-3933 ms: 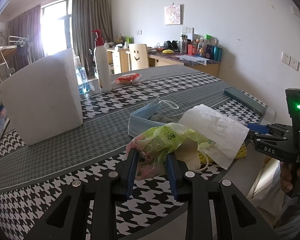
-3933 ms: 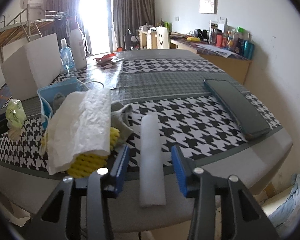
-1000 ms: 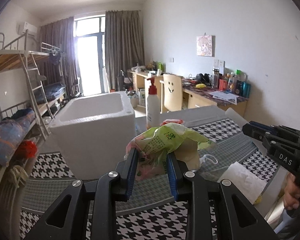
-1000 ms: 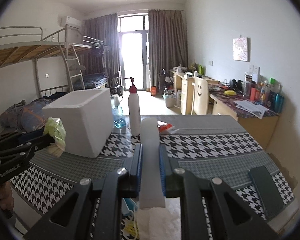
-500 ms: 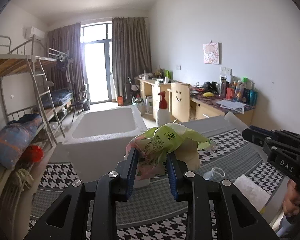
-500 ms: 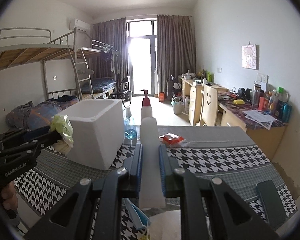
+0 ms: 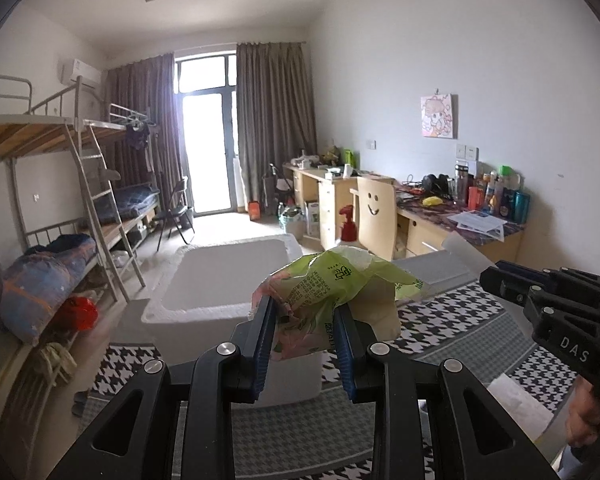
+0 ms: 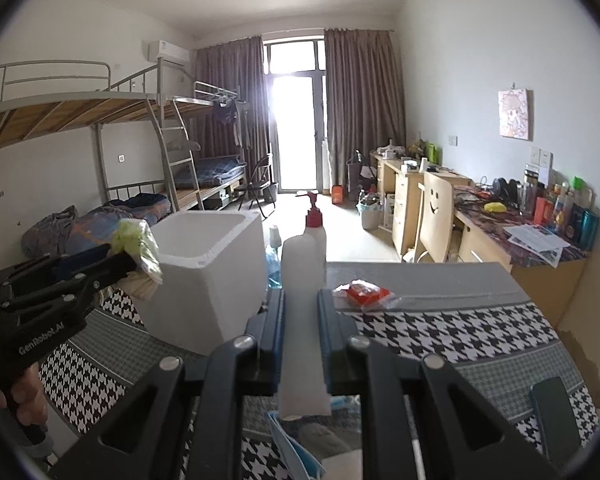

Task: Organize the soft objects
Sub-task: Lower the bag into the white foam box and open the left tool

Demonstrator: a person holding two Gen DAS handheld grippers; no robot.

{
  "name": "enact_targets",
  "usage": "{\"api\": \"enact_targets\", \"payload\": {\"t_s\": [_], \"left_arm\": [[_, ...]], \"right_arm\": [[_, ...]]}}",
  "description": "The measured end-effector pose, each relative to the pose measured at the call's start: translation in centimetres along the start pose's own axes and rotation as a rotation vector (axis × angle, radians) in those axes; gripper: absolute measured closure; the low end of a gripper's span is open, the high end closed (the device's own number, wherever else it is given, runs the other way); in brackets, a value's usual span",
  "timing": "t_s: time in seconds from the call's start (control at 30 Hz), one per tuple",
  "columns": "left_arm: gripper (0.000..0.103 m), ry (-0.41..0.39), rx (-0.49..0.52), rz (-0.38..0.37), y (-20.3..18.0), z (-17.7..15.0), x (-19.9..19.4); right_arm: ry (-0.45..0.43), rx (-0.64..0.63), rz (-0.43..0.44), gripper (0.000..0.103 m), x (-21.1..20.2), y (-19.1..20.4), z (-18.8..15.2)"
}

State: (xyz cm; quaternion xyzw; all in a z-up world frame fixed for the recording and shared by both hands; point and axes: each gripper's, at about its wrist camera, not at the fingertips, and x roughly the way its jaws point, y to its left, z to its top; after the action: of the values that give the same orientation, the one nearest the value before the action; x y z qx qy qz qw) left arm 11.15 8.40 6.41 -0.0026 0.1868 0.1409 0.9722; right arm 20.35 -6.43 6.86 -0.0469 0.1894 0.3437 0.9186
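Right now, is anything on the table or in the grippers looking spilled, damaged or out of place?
Nothing looks spilled or broken. The left gripper holds a crumpled green bag, the right gripper a white foam strip, both clear of the open foam box. The pump bottle stands upright.

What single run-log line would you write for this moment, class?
left gripper: shut on green plastic bag | right gripper: shut on white foam strip | both held above table, facing open foam box

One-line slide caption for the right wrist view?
Right hand-held gripper clamps a white foam roll above the houndstooth table, facing the open white foam box.
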Motion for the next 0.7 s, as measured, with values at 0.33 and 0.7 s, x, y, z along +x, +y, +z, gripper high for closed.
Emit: {"api": "enact_targets", "payload": {"t_s": [0.33,0.7], "left_arm": [[0.073,0.011,-0.034,0.044,1.8,0.8,1.6],[0.073,0.000,-0.065,0.108,3.4,2.1,2.6]], "right_arm": [[0.004,-0.018,0.008,0.084,1.5,1.0,1.4],[-0.008,-0.063,0.020,0.084,2.5,2.6,3.5]]}}
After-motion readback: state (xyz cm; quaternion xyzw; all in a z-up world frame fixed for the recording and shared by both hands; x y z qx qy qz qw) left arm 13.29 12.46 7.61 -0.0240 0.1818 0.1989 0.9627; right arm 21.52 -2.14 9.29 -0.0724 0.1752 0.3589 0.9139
